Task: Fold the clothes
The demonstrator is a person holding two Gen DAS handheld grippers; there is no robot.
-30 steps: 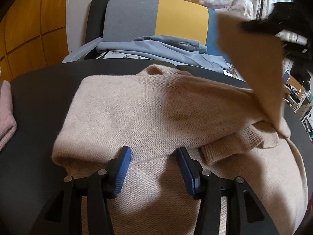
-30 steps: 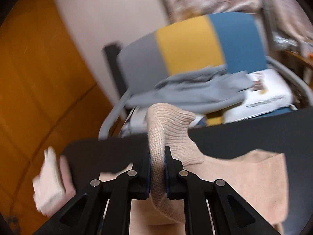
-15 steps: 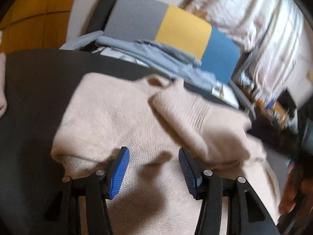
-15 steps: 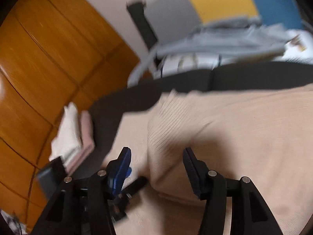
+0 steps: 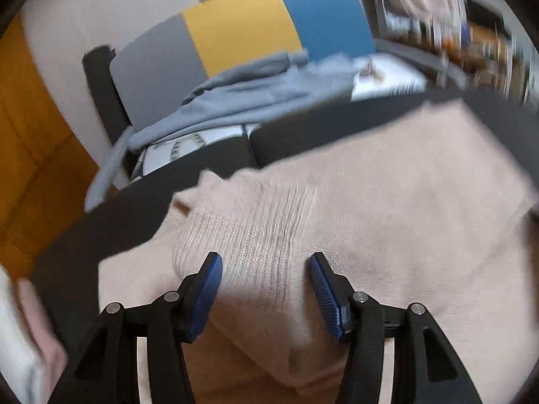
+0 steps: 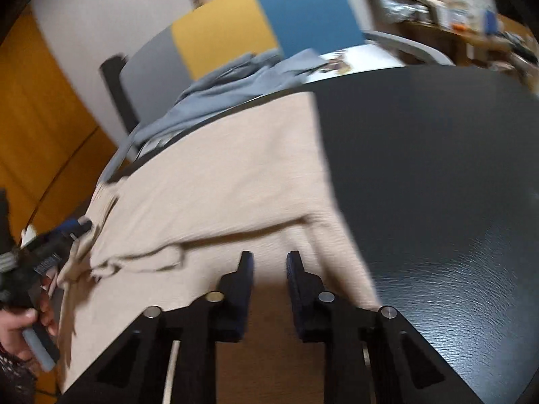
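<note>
Tongs on my left (image 5: pixel 266 266) are opening over the sweater's (image 5: pixel 370 208) ribbed cuff, gripping nothing. Right tongs (image 6: pixel 269 262), closing and empty, sit at its lower-centre hem on the counter (image 6: pixel 438 168), nearer the next fold.

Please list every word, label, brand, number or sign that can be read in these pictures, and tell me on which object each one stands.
No text can be read.
White printed sheet on the chair, behind the grey garment: a picture and lines of print, too blurred.
Beige sweater, black table: no label visible.
</note>
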